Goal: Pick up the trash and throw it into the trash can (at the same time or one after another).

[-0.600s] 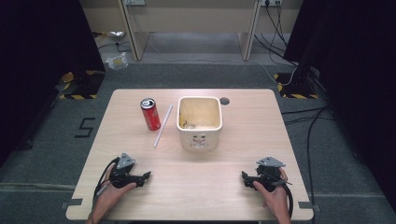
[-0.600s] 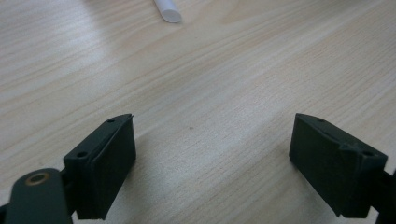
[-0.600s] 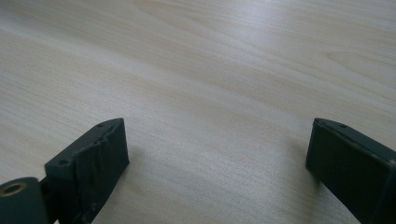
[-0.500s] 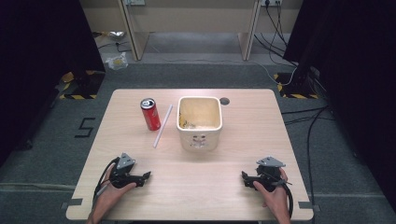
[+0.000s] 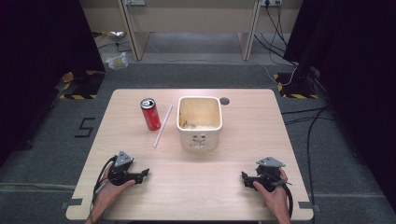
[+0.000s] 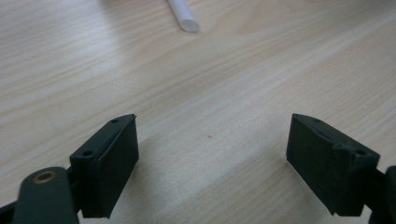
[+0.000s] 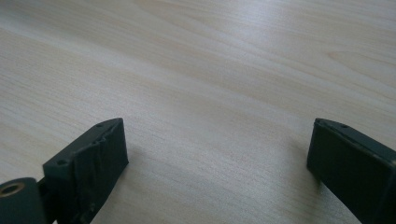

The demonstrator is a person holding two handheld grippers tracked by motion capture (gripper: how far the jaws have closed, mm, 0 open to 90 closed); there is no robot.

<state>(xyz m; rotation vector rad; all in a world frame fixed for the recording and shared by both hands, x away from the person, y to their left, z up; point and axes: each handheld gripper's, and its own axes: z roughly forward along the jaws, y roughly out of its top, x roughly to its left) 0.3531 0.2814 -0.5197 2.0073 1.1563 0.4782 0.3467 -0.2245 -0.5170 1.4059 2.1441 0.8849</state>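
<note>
We have the white straw (image 5: 163, 126) lying flat on the tabletop (image 5: 233, 158) between the red can (image 5: 150, 114) and the cream bin (image 5: 199, 122), its long axis running away from us. It lies ahead of our left gripper (image 5: 143, 173), the nearer one, jaws spread and empty; our right gripper (image 5: 243, 178) rests low, jaws likewise spread

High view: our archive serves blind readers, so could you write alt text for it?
A wooden table holds a red can, a white straw and a cream bin. At the near edge, hands rest an open left gripper and right gripper.
</note>
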